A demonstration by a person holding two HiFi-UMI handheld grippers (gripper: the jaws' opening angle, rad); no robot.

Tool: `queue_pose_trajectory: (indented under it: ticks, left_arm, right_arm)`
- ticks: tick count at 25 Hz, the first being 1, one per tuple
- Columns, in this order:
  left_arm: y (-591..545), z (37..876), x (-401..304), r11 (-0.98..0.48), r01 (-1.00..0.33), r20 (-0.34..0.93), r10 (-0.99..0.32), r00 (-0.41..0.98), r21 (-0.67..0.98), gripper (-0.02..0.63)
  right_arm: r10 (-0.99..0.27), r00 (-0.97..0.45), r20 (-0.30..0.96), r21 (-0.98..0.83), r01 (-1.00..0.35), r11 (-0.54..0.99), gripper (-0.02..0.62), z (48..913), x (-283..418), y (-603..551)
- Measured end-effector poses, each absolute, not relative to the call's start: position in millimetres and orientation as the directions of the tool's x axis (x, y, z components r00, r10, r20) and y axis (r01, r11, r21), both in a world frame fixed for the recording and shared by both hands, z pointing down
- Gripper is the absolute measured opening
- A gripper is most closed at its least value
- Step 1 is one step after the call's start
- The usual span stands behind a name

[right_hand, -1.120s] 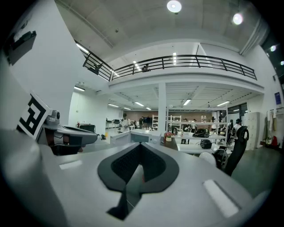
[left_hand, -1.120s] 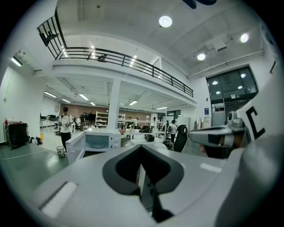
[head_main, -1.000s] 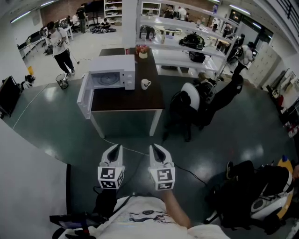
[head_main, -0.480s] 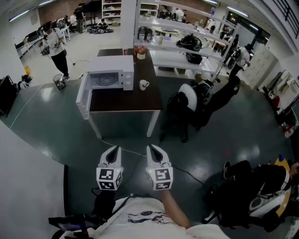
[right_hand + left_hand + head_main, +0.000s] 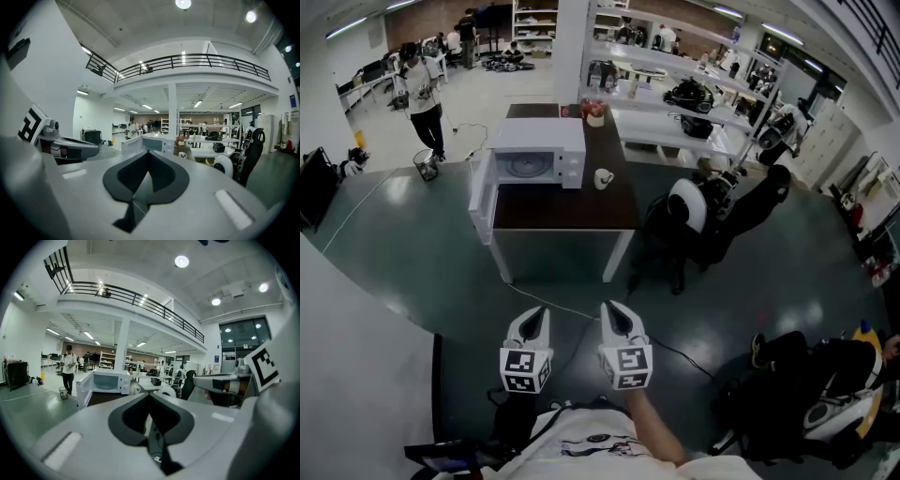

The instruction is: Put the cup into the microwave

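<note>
Large workshop hall, dark green floor (image 5: 403,253). Upper centre: dark table (image 5: 581,204). Microwave (image 5: 536,152) on its left part, door (image 5: 482,192) swung open. Cup (image 5: 603,178) on the tabletop just right of it, not touching. Lower centre: left gripper (image 5: 533,322) and right gripper (image 5: 617,321) side by side, well apart from the table, jaws pressed together, empty.

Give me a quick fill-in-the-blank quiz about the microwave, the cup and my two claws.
1. The microwave has its door standing ____.
2. In the head view, the white cup sits on the dark table just to the ____ of the microwave.
3. The left claw and the right claw are both shut and hold ____.

Missing words: open; right; nothing.
</note>
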State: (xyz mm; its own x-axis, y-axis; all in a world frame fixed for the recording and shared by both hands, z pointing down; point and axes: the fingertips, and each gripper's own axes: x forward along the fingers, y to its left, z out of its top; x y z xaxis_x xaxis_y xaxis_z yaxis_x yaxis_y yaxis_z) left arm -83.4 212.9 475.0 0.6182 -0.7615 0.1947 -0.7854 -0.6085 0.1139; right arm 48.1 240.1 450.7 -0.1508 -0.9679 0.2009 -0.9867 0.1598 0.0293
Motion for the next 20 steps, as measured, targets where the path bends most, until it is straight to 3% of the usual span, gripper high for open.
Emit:
queue_pose_trajectory:
  ticks: [9,20]
  left_arm:
    - [201,497,-110,-0.553,-0.826,0.24,-0.792,0.562,0.109,-0.002]
    - [112,473,-94,-0.511,-0.857,0.214,-0.832,0.511,0.06,-0.002]
  right_arm:
    - [-0.949,-0.18,0.257,0.032,-0.98,0.194,0.002,469,30,226]
    - [-0.952,-0.253,0.172,-0.024,-0.967,0.252,0.002,452,47,127]
